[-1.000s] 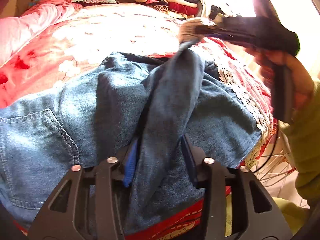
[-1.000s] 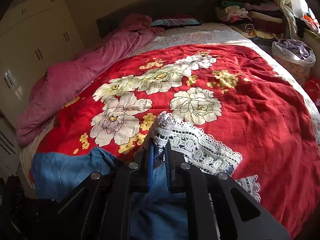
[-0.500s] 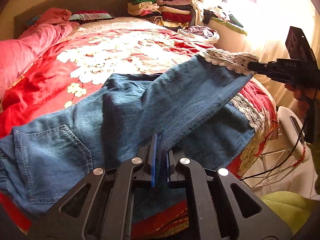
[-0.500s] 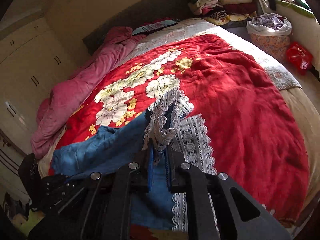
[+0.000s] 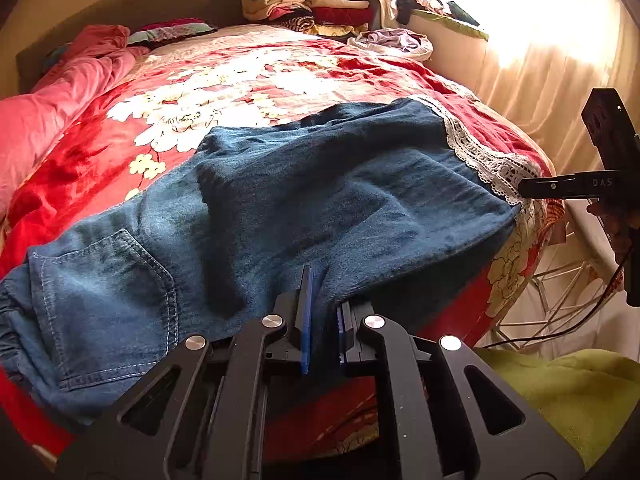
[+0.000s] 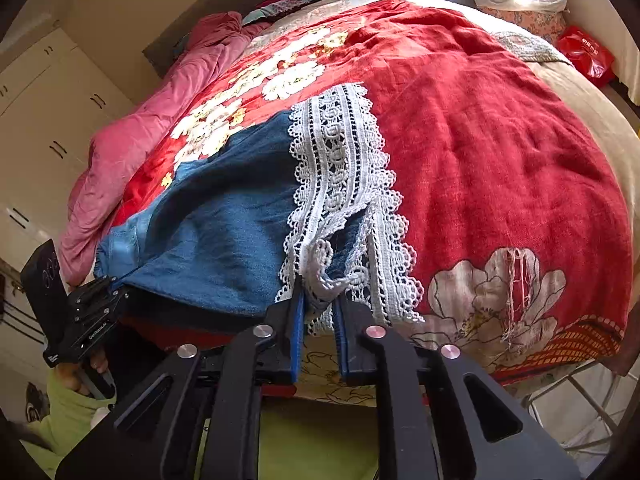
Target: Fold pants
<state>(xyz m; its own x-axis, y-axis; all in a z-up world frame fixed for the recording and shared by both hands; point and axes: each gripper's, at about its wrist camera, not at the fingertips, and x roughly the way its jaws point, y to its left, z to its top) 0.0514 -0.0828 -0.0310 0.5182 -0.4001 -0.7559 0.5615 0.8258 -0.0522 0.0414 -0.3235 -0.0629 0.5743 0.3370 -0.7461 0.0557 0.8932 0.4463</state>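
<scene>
Lying doubled along the bed's (image 5: 460,92) near edge, the soft, limp denim pants (image 5: 320,184) stay pinched by the left gripper (image 5: 322,320), while the right gripper (image 6: 318,320), jaws just parting, releases the lace hems (image 6: 340,184), the best handholds.

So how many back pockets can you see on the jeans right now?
1: a stitched back pocket on the jeans, at the left near the waistband. Others may be hidden.

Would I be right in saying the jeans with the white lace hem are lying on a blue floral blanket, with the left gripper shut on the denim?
Not quite: the blanket is red, as the left wrist view shows. The jeans with the lace hem do lie on it, and the left gripper is shut on the denim.
</scene>
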